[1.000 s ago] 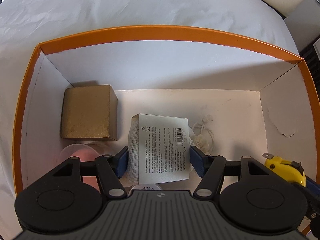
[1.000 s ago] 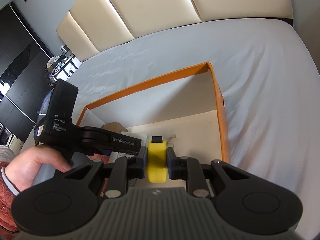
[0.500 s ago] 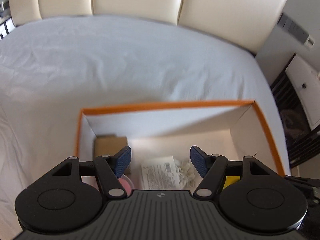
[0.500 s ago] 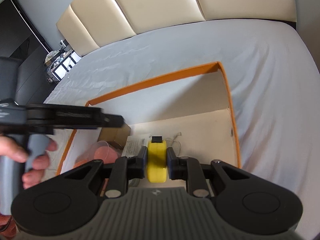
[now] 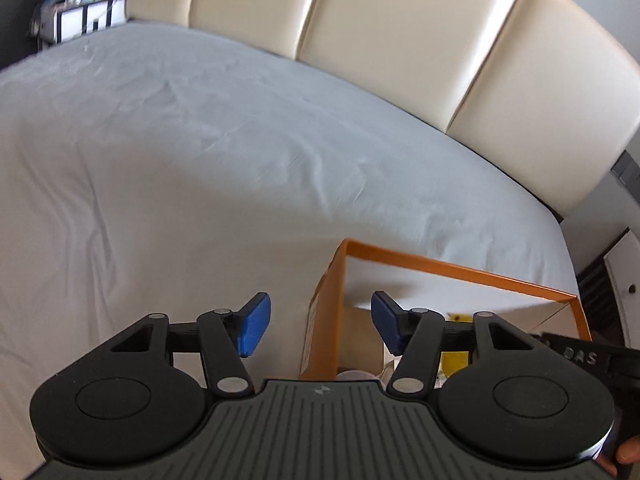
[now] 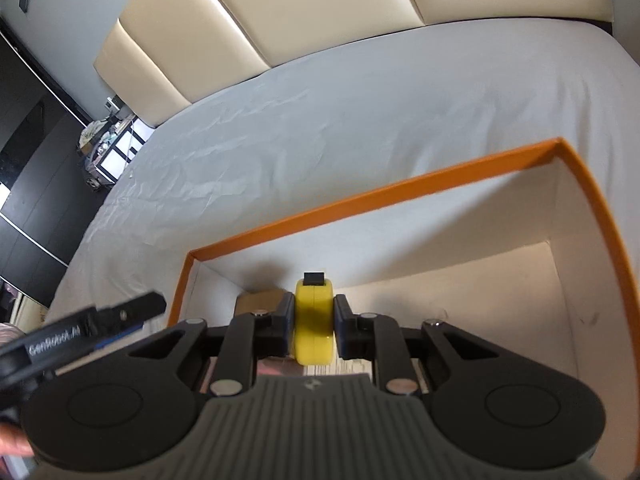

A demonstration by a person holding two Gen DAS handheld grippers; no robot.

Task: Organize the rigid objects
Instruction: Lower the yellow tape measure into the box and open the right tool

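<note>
White bed sheet [image 6: 360,120] carries the orange box [image 6: 360,196]; right tool [image 6: 314,320] clamps yellow tape measure [image 6: 314,320] above it, unplaced; left tool [image 5: 316,320], just narrowing, is empty at 9 o'clock.

grippers: 2, the left gripper [image 5: 316,326] with nothing between its blue pads, the right gripper [image 6: 314,322] clamped on the tape measure
blue pads in the left wrist view: 2
orange boxes: 1, the box [image 6: 400,192] open on top, white inside
yellow tape measures: 1, the tape measure [image 6: 314,320]
brown cardboard cubes: 1, the cube [image 6: 260,298] in the far left corner of the box
clear cups: 1, only the rim of the cup [image 5: 354,375] shows
beds: 1, the bed [image 5: 180,160] under a white sheet
headboard panels in the left wrist view: 4, on the headboard [image 5: 392,36]
hands partly seen: 1, the hand [image 6: 12,444] at the frame edge
</note>
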